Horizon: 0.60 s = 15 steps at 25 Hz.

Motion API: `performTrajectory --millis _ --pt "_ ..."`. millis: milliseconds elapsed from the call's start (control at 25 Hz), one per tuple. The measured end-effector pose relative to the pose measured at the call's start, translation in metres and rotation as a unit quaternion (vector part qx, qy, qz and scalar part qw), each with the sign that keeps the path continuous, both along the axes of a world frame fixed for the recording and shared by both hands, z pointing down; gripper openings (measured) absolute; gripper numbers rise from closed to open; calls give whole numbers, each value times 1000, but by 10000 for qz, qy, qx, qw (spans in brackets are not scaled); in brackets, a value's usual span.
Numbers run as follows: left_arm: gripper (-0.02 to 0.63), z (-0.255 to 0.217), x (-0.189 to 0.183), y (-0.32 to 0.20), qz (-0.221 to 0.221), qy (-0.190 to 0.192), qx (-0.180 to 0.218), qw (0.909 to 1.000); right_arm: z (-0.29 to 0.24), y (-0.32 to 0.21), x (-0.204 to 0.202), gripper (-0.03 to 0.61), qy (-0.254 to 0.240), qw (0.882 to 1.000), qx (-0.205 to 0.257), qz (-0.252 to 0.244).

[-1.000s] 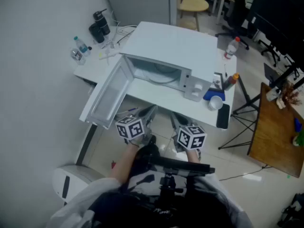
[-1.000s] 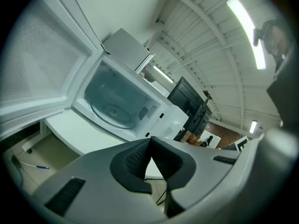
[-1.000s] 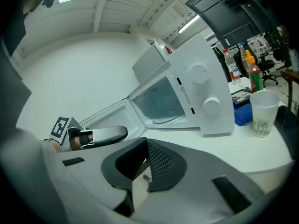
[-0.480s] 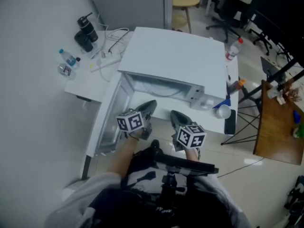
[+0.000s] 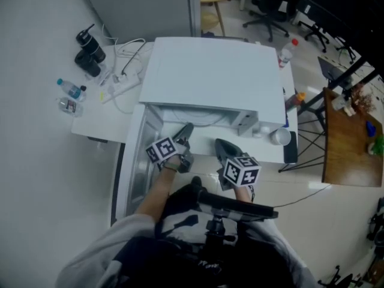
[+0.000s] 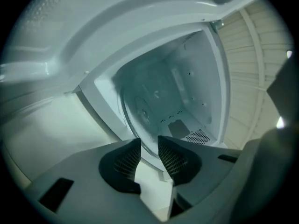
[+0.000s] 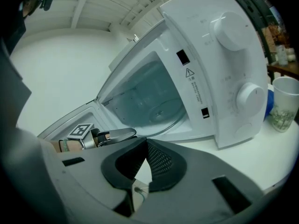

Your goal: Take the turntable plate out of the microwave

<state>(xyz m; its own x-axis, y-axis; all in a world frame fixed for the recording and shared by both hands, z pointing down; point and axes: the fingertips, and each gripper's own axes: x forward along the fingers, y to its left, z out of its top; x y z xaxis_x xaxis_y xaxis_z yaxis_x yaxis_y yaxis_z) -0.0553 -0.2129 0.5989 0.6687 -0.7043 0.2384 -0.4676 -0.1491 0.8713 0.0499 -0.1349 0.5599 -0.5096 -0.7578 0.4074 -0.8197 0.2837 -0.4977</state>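
Observation:
The white microwave (image 5: 216, 71) stands on a white table with its door (image 5: 135, 161) swung open to the left. The glass turntable plate (image 6: 145, 108) lies flat inside on the cavity floor, and it also shows in the right gripper view (image 7: 161, 113). My left gripper (image 6: 149, 146) is at the mouth of the cavity (image 5: 186, 129), jaws a little apart, with the plate's near rim just past the tips and nothing gripped. My right gripper (image 7: 146, 141) hangs back in front of the microwave (image 5: 221, 146), shut and empty. It sees the left gripper's fingers (image 7: 114, 135) at the opening.
The control panel with two knobs (image 7: 250, 97) is on the microwave's right side. A paper cup (image 7: 284, 101) stands beside it. Bottles (image 5: 71, 90), a black flask (image 5: 87, 47) and a power strip with cables (image 5: 120, 80) lie on the table's left. A wooden desk (image 5: 354, 143) stands to the right.
Both grippers have moved forward to the microwave. The left one has rolled and come down to the open cavity. The right one has advanced less.

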Motion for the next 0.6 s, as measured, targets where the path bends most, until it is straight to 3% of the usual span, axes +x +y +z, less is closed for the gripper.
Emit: performTrajectory --millis 240,440,600 --pt "95 12 2 5 -64 291 -586 9978 1 -6 3 9 65 9999 -19 84" --pt "96 13 4 -6 -178 603 -478 9969 1 -9 3 9 97 9999 -32 61" --pt "97 13 4 -15 -292 658 -628 9954 3 -9 4 9 127 9999 -57 49"
